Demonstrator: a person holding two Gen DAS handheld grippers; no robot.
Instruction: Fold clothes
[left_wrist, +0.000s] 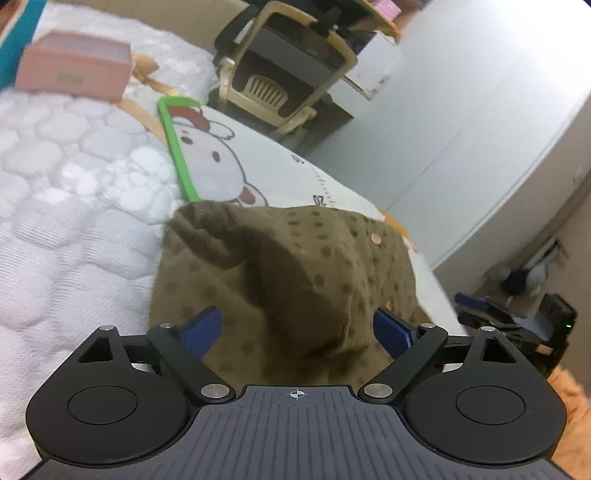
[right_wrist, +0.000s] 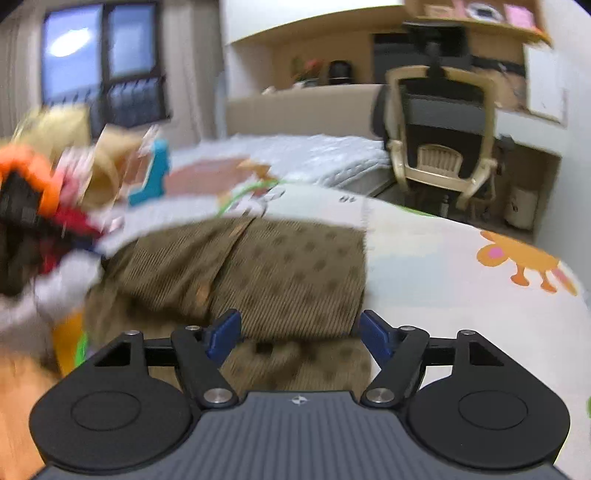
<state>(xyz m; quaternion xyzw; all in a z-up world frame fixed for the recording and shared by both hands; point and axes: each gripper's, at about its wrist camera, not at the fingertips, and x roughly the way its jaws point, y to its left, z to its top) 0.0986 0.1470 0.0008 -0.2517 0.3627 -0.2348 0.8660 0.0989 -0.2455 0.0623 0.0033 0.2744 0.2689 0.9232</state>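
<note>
A: Where is the garment?
B: The brown dotted garment (left_wrist: 288, 273) lies on a white play mat (left_wrist: 258, 162) printed with a cartoon chicken and a green border. The mat sits beside a white quilted mattress (left_wrist: 55, 206). From the right wrist view the same cloth (right_wrist: 280, 266) looks partly folded, one layer lapped over another, with small buttons along an edge.

A: And the left tongs?
B: The left tongs (left_wrist: 297, 328) are spread wide, blue fingertips (left_wrist: 203, 330) on either side of a raised ridge of the cloth. Whether they touch it I cannot tell; they clamp nothing.

A: The right tongs?
B: The right tongs (right_wrist: 299, 334) are also wide apart, holding nothing, with the near edge of the garment between the fingers.

A: Anything else around?
B: A pink box (left_wrist: 74, 68) rests on the mattress, and a beige office chair (right_wrist: 441, 136) stands beyond the bed. The left side of the right wrist view is blurred; orange and red shapes there cannot be made out.
</note>
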